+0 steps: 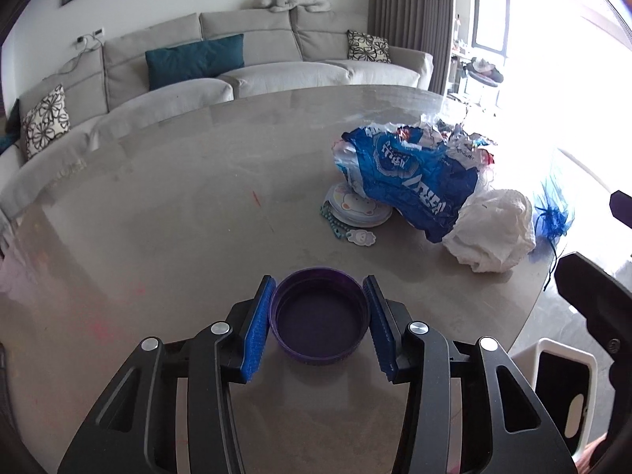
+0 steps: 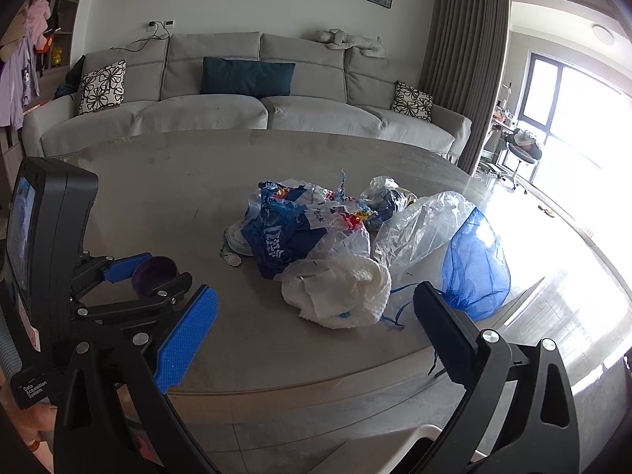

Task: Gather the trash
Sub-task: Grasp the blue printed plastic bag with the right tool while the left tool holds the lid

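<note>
A: State the left tool (image 1: 320, 330) condition.

B: Its blue pads (image 1: 258, 331) bracket a purple lid (image 1: 320, 316) lying open side up on the desk (image 1: 158, 217), near the front edge. Both pads appear to meet the lid's rim, so the tool is judged pinched on the lid.

A: Procedure for this step?

B: Confirm even pad contact on opposite sides of the rim. Lift straight up; a shallow round rim will likely slip if the tool tilts. A white bin (image 1: 553, 375) shows below the desk edge to the right, probably the drop point.

A: Right tool (image 2: 316, 328)?

B: Spread wide and empty, hovering over the near edge of the desk, facing the pile.

A: Remaining items, near to far?

B: A crumpled white tissue wad (image 2: 339, 292), beside it a blue mesh pouch (image 2: 476, 260), then a blue printed wrapper (image 2: 284, 237) and clear plastic film (image 2: 418, 225). A round cartoon tin (image 1: 355, 207) lies partly under the wrapper; whether it is trash cannot be told.
</note>
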`<act>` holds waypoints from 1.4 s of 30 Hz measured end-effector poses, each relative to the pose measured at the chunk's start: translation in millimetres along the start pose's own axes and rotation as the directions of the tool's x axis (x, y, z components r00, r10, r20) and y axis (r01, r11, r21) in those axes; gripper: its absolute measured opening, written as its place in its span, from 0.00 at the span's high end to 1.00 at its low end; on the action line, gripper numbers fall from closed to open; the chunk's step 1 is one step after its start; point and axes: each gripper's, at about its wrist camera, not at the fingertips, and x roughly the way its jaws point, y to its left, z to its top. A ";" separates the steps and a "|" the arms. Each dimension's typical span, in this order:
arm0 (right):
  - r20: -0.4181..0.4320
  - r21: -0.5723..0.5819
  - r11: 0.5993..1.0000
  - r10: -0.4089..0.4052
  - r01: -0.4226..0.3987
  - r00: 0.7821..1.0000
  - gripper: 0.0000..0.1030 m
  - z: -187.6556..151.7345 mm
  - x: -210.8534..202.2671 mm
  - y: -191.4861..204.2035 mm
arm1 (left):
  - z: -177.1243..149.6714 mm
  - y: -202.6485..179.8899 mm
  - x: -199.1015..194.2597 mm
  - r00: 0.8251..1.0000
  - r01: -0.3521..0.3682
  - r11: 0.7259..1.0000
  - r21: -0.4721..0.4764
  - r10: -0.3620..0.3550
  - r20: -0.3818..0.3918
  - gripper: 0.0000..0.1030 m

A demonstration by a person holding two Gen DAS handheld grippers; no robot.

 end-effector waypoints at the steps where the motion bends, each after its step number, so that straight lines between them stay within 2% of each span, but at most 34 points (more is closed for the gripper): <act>1: 0.007 -0.006 1.000 -0.001 0.001 1.000 0.04 4.6 3.2 1.4 | 6.0 1.3 -2.9 1.000 -0.009 1.000 -0.001 0.009 0.013 0.56; 10: 0.033 -0.003 0.999 0.036 -0.036 0.999 0.04 54.6 46.4 -2.8 | 69.9 17.2 -17.0 0.987 -0.114 0.993 -0.022 0.116 0.111 0.56; 14: 0.020 0.005 0.999 0.049 -0.049 0.999 0.04 68.1 69.3 -3.8 | 99.8 17.5 -12.5 0.972 -0.172 0.985 0.014 0.168 0.167 0.56; 17: 0.007 0.036 0.997 0.069 -0.069 0.998 0.04 73.2 84.4 -4.2 | 106.5 24.3 -6.5 0.971 -0.165 0.986 -0.007 0.163 0.173 0.56; 19: -0.001 0.056 0.995 0.087 -0.086 0.996 0.04 73.1 92.9 -4.3 | 105.8 29.1 0.8 0.977 -0.154 0.988 -0.018 0.155 0.147 0.56; 22: -0.042 0.053 0.995 0.081 -0.079 0.996 0.04 70.8 108.9 0.2 | 103.6 36.9 8.1 0.982 -0.148 0.988 -0.034 0.150 0.114 0.56; 27: -0.114 0.033 0.997 0.075 -0.072 0.991 0.04 64.3 131.9 10.7 | 102.9 48.6 9.4 0.982 -0.153 0.986 -0.062 0.159 0.106 0.56; 30: -0.125 0.016 0.999 0.050 -0.048 0.991 0.05 60.6 133.8 14.1 | 103.7 52.5 9.8 0.983 -0.149 0.986 -0.078 0.157 0.100 0.56; 31: -0.127 0.007 0.999 0.042 -0.042 0.991 0.08 60.0 133.3 15.3 | 104.3 52.9 10.4 0.983 -0.148 0.986 -0.081 0.155 0.100 0.56; 33: -0.139 -0.016 1.000 0.020 -0.022 0.990 0.44 58.9 135.1 18.1 | 104.9 54.7 10.2 0.983 -0.147 0.985 -0.085 0.156 0.102 0.56; 34: -0.148 -0.011 0.999 0.032 -0.034 0.988 0.57 58.6 135.7 17.6 | 105.0 54.6 9.7 0.983 -0.144 0.986 -0.087 0.153 0.104 0.56; 35: -0.169 0.008 0.998 0.063 -0.063 0.984 0.79 58.8 138.4 15.2 | 105.4 55.0 9.2 0.983 -0.142 0.986 -0.088 0.151 0.105 0.56; 38: -0.165 0.024 0.996 0.090 -0.087 0.982 0.87 63.4 133.4 11.9 | 105.0 54.6 6.2 0.983 -0.138 0.986 -0.090 0.148 0.112 0.56; 40: -0.126 0.025 0.997 0.069 -0.066 0.990 0.87 70.3 122.4 11.3 | 104.5 52.5 3.9 0.982 -0.134 0.987 -0.088 0.144 0.122 0.56; 42: -0.101 0.045 0.996 0.086 -0.082 0.991 0.88 78.3 112.0 7.6 | 103.1 51.0 1.2 0.979 -0.144 0.986 -0.078 0.154 0.134 0.56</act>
